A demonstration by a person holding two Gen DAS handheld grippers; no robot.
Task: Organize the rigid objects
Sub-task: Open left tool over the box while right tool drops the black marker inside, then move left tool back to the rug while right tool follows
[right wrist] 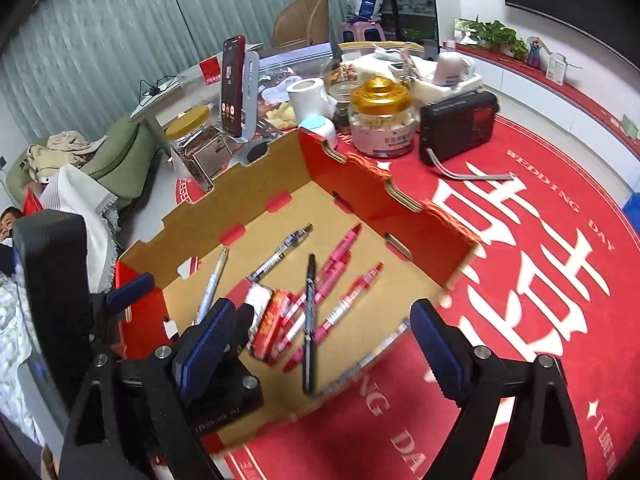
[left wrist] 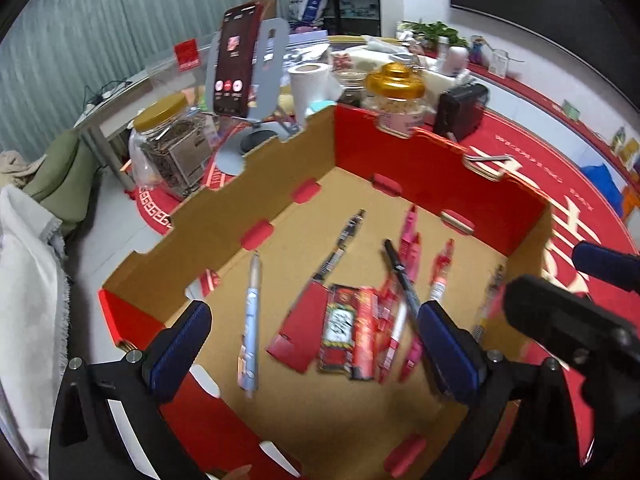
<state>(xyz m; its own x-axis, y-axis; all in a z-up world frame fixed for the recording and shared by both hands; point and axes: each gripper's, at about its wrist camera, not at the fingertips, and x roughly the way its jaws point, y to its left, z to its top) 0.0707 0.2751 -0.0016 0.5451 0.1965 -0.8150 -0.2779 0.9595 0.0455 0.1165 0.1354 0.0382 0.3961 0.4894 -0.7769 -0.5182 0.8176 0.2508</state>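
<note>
An open red cardboard box (left wrist: 420,160) (right wrist: 360,192) with a brown floor sits on the red round table. Several pens lie on its floor: a pale blue pen (left wrist: 250,320) (right wrist: 210,288), a black pen (left wrist: 400,276) (right wrist: 309,320), a clear pen (left wrist: 340,244) (right wrist: 280,254) and pink and red pens (left wrist: 410,236) (right wrist: 340,256). A red packet (left wrist: 346,330) (right wrist: 270,320) lies among them. My left gripper (left wrist: 316,354) is open above the box's near part, empty. My right gripper (right wrist: 320,344) is open over the box's near right edge, empty.
Behind the box stand a phone on a grey stand (left wrist: 236,60) (right wrist: 234,84), a yellow-lidded jar (left wrist: 172,148) (right wrist: 200,140), a gold-lidded jar (left wrist: 396,96) (right wrist: 382,116), a paper roll (left wrist: 310,84) and a black radio (right wrist: 458,124). The red tablecloth (right wrist: 540,260) spreads right.
</note>
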